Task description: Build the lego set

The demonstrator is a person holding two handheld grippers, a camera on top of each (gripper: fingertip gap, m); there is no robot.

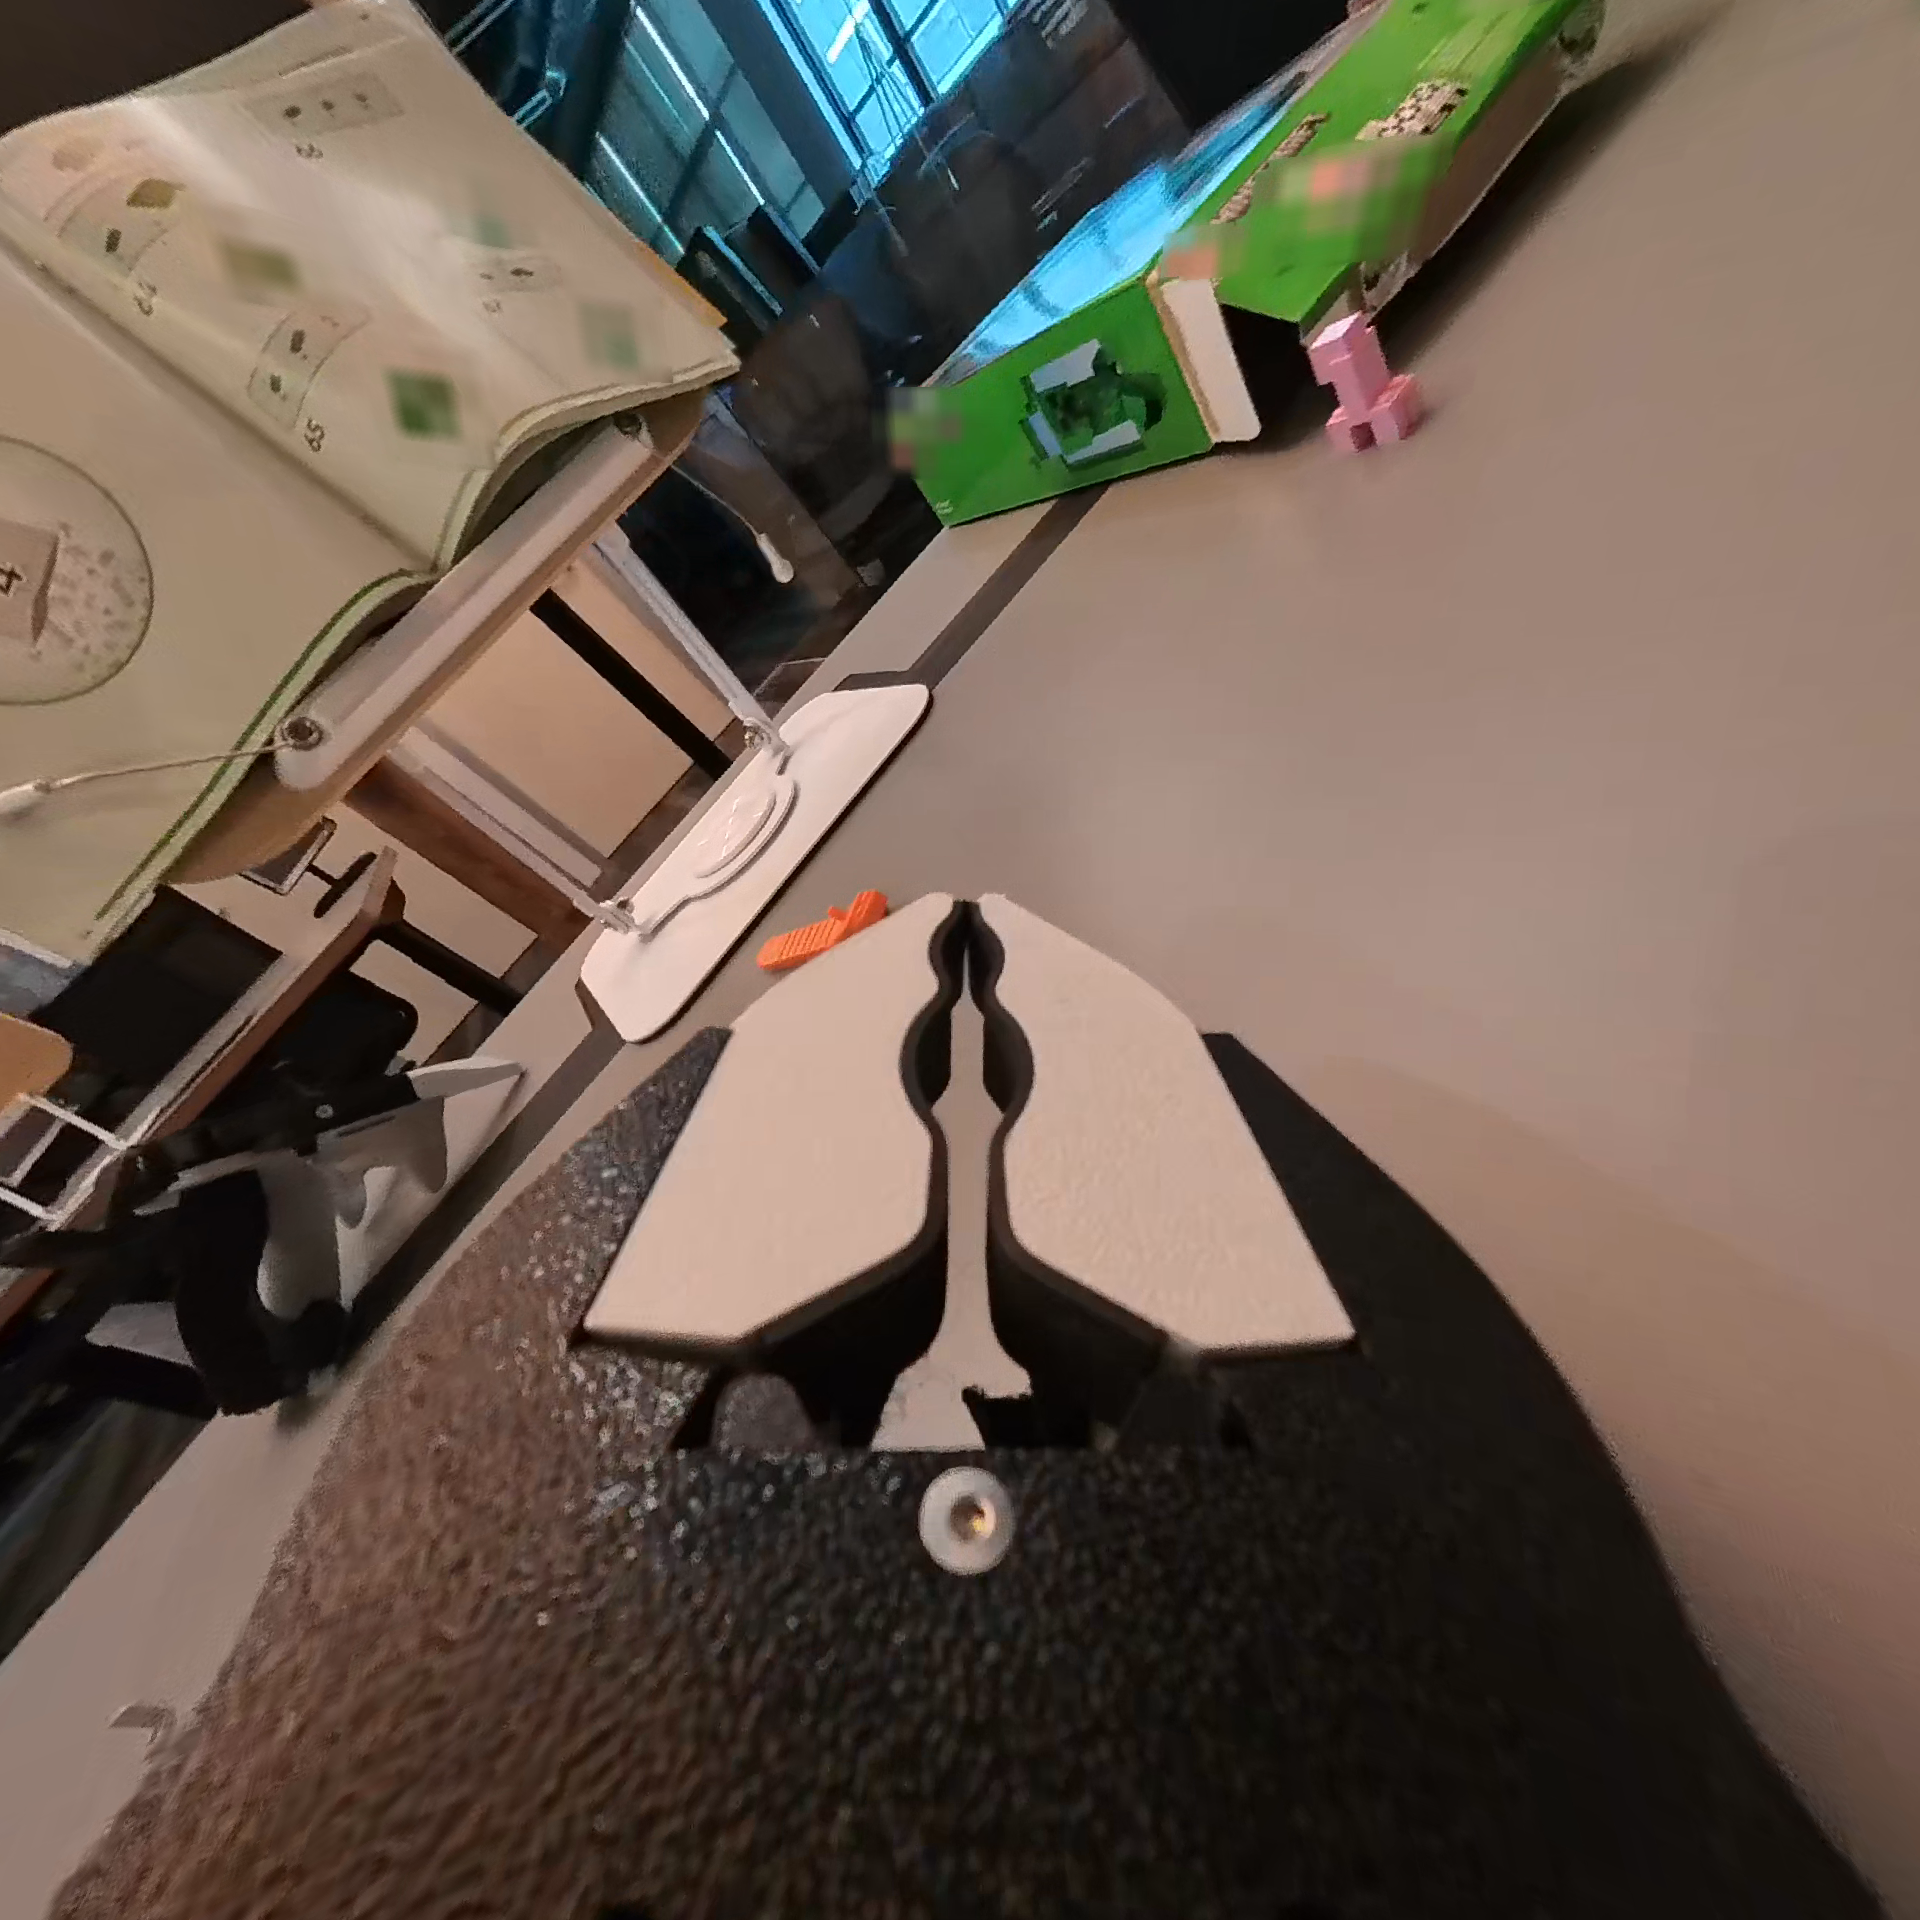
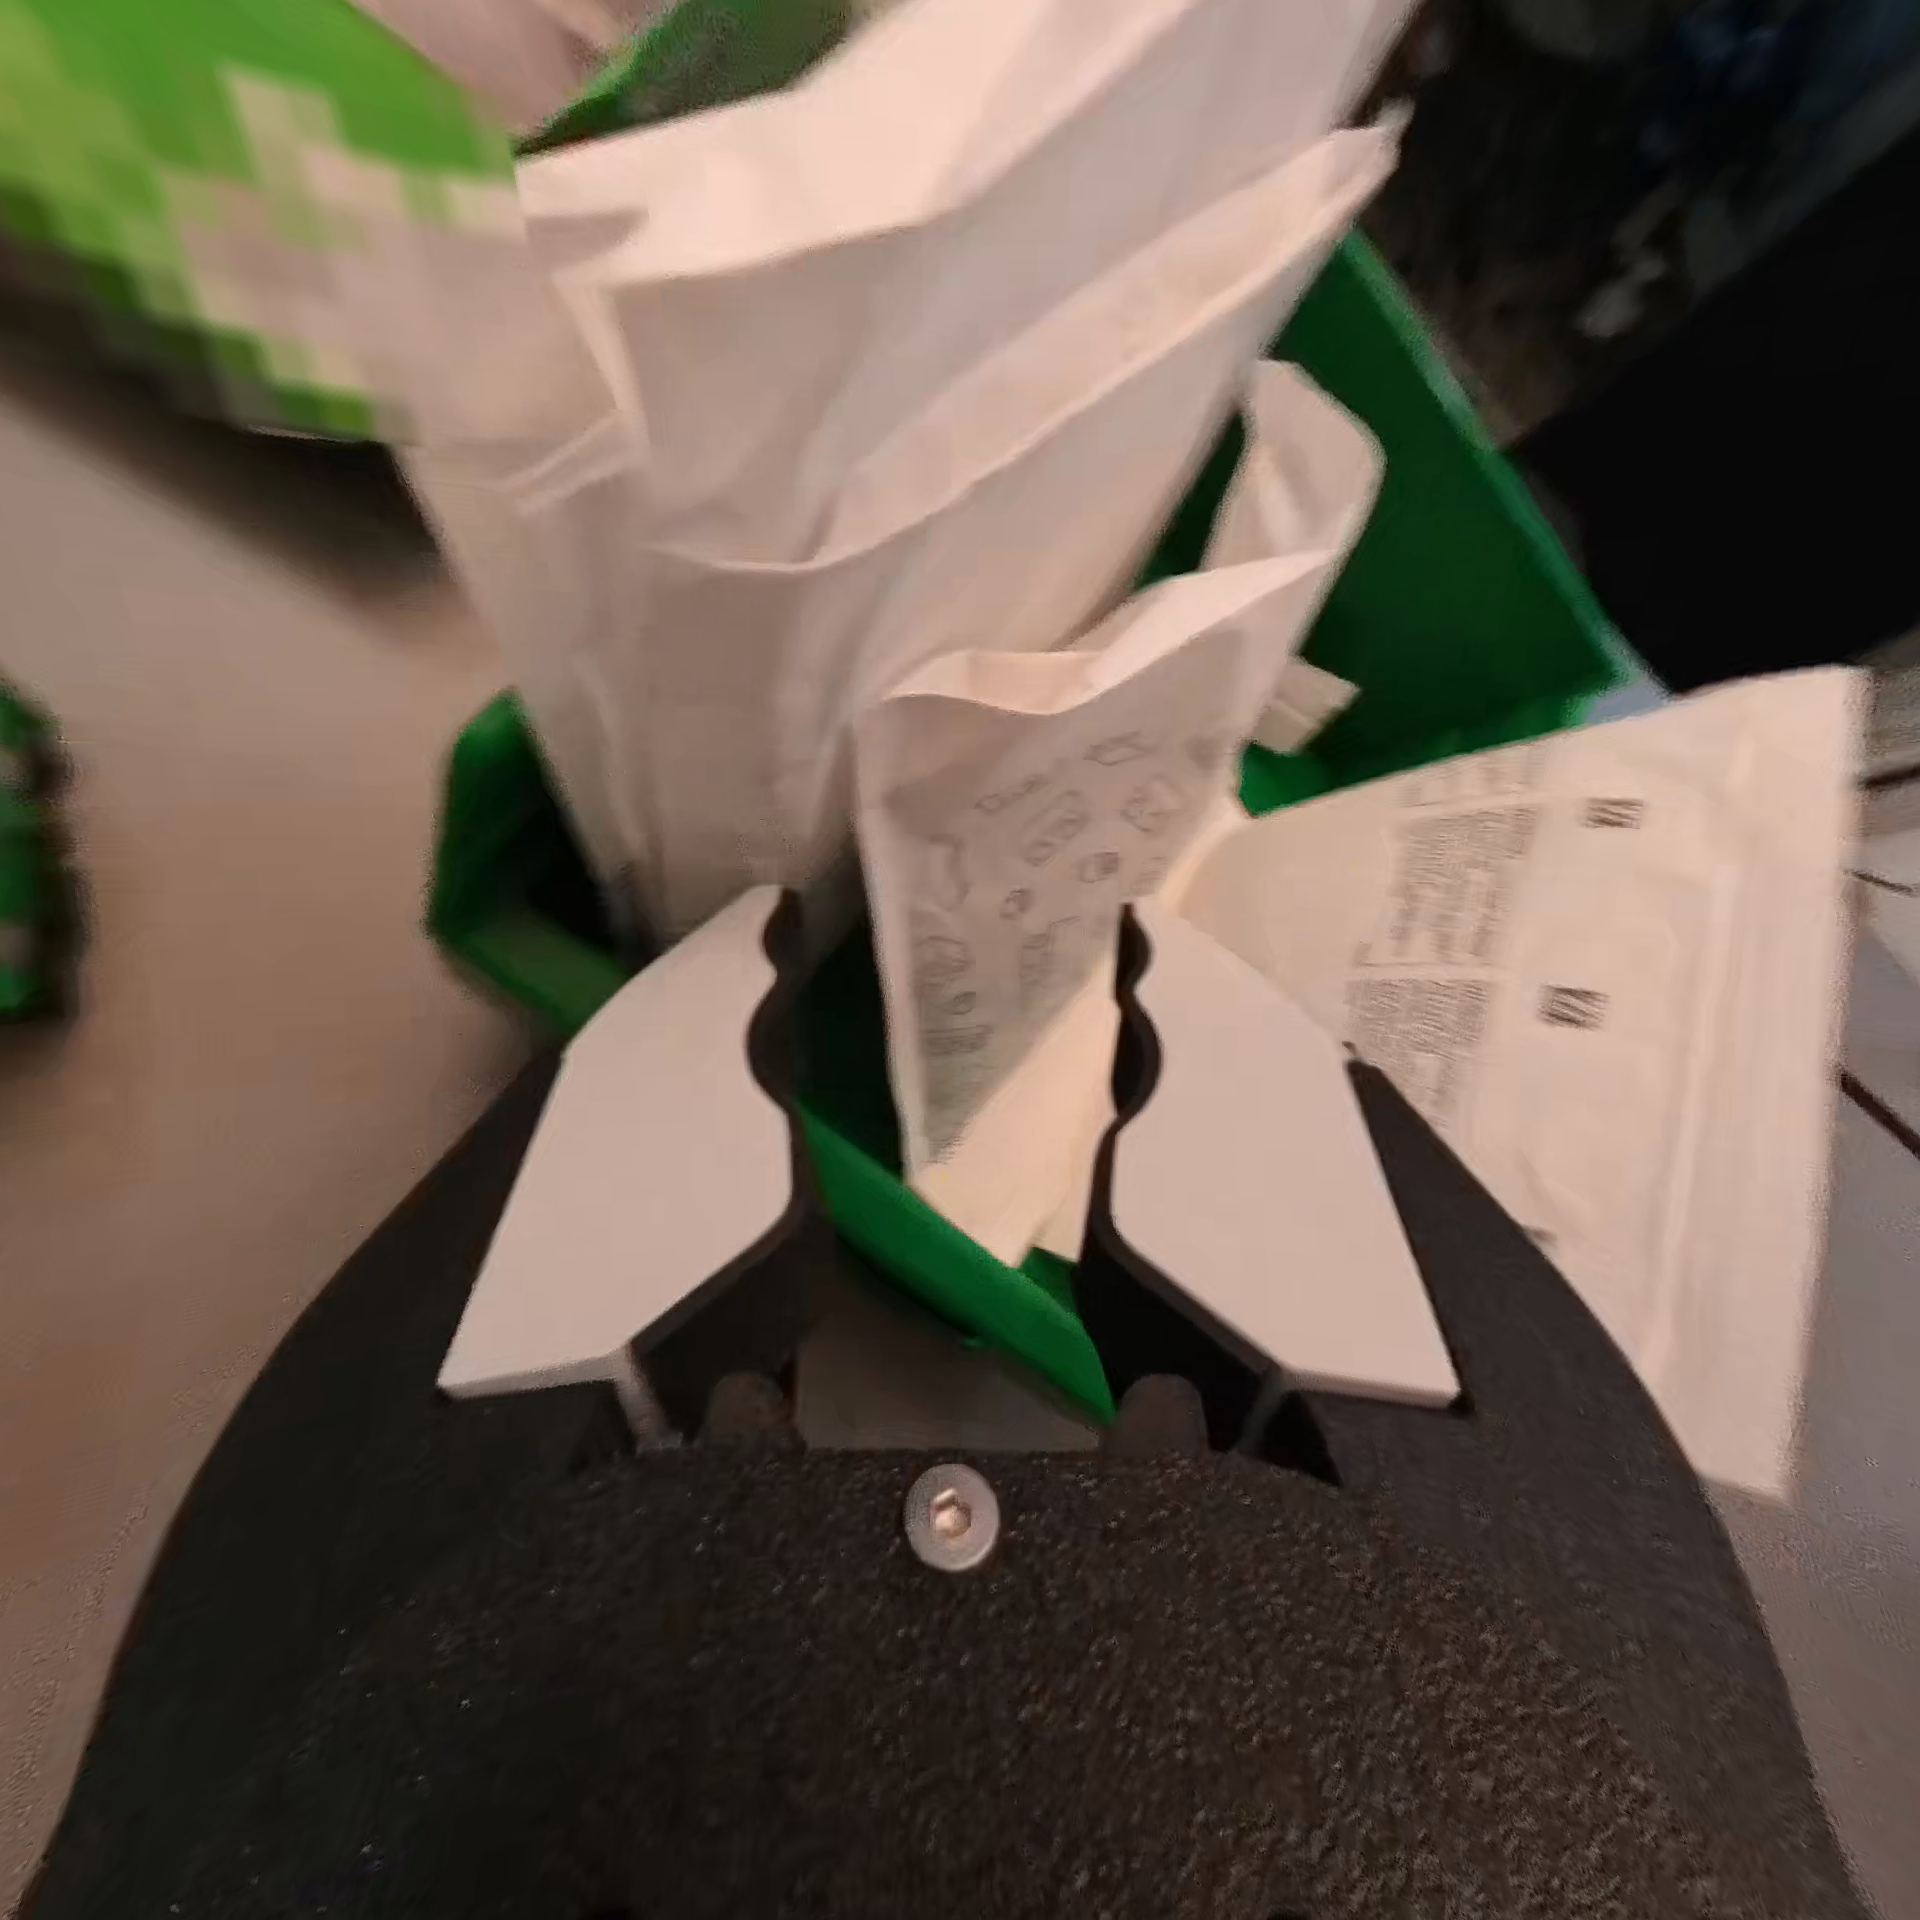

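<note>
Printed all over but left unread: one open instruction booklet (image 1: 312,312) on a white stand (image 1: 748,862) left of the left gripper (image 1: 966,914), whose jaws are pressed together, plus one green lego box (image 1: 1081,416) far ahead. Resting on a grey table (image 1: 1455,779) before dark windows: one orange brick separator (image 1: 821,935) just left of the tips, one pink brick figure (image 1: 1366,390) ahead to the right. Spread around a crumpled white paper bag (image 2: 1018,883) inside a green box (image 2: 1455,571), right gripper (image 2: 951,925) jaws, with at least three such bags.

Bare table (image 1: 1455,831) ahead of left gripper (image 1: 968,914), paper bags (image 2: 831,416) seemingly crowding right gripper (image 2: 951,935)
</note>
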